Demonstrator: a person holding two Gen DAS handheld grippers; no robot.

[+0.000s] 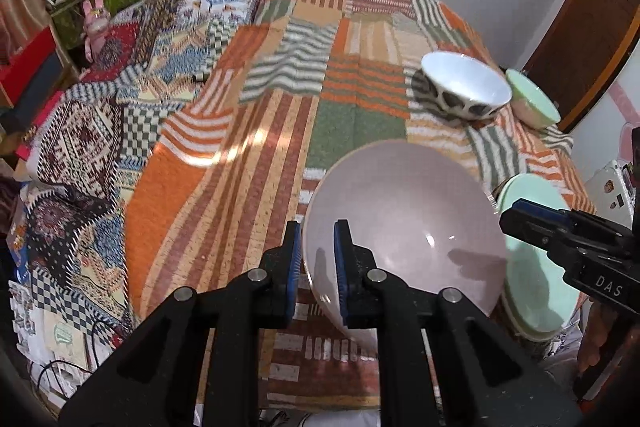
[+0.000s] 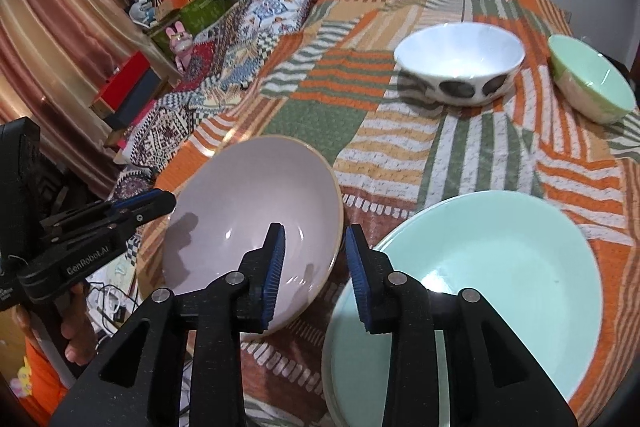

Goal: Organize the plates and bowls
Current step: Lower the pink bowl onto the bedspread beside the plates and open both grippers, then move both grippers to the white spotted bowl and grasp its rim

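Left gripper: blue pads clamped on the near rim of the pink plate, one pad outside the rim, the other inside. The plate was tilted, its far edge raised off the patchwork bedspread.

Right gripper: jaws parted, the plate's right rim standing in the gap between the pads; in the right wrist view the pads stood clear of the rim on both sides, so no grip there. In the left wrist view the same gripper's fingers reached in from the right at the plate's edge.

Just right of the pink plate lay a stack of mint-green plates, flat on the bedspread, its near edge under the right gripper.

Farther back on the right sat a white bowl with dark spots, upright. Beside it, closer to the bed's right edge, a small green bowl, tipped slightly.

A hand held the left gripper's handle at the lower left of the right wrist view.

Beyond the bed, to the left: a second patterned quilt, a pink toy rabbit, boxes and a striped curtain.
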